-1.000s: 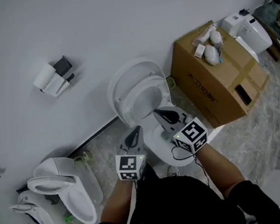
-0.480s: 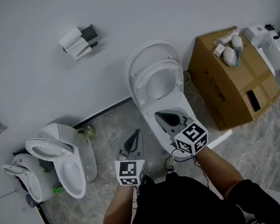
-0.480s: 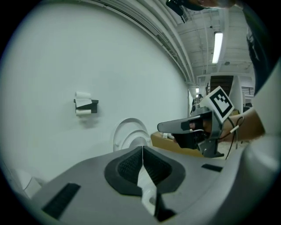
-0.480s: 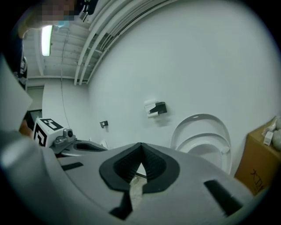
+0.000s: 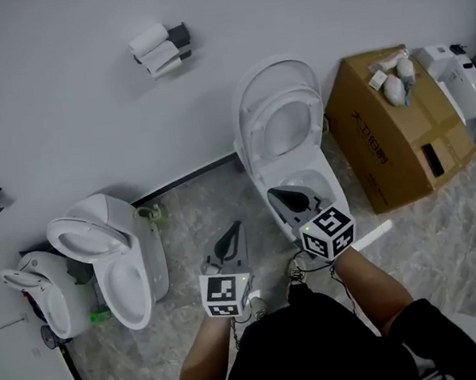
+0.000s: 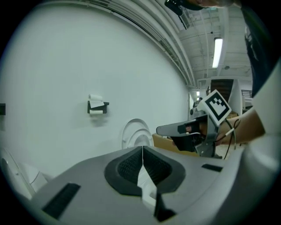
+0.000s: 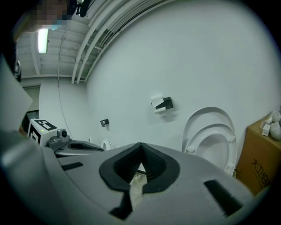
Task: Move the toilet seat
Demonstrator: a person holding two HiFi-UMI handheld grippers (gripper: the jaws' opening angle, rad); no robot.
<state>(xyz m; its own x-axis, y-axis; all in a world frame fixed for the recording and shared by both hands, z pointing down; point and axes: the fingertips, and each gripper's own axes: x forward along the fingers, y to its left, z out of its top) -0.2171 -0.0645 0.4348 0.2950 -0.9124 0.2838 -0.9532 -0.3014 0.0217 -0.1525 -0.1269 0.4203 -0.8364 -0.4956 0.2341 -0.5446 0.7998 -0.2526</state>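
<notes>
Seat [image 5: 285,127] upright against lid, long axis vertical.

White wall [image 5: 57,121], grey marbled floor [image 5: 450,232]

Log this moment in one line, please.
left gripper: fingers shut, empty | right gripper: fingers shut, empty | white oval toilet seat: raised against white lid, untouched

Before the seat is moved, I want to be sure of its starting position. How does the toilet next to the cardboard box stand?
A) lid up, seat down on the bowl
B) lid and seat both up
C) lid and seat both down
B: the right gripper view shows the seat raised flat against the open lid, with the seat's underside bumpers facing out, both leaning on the wall.
</notes>
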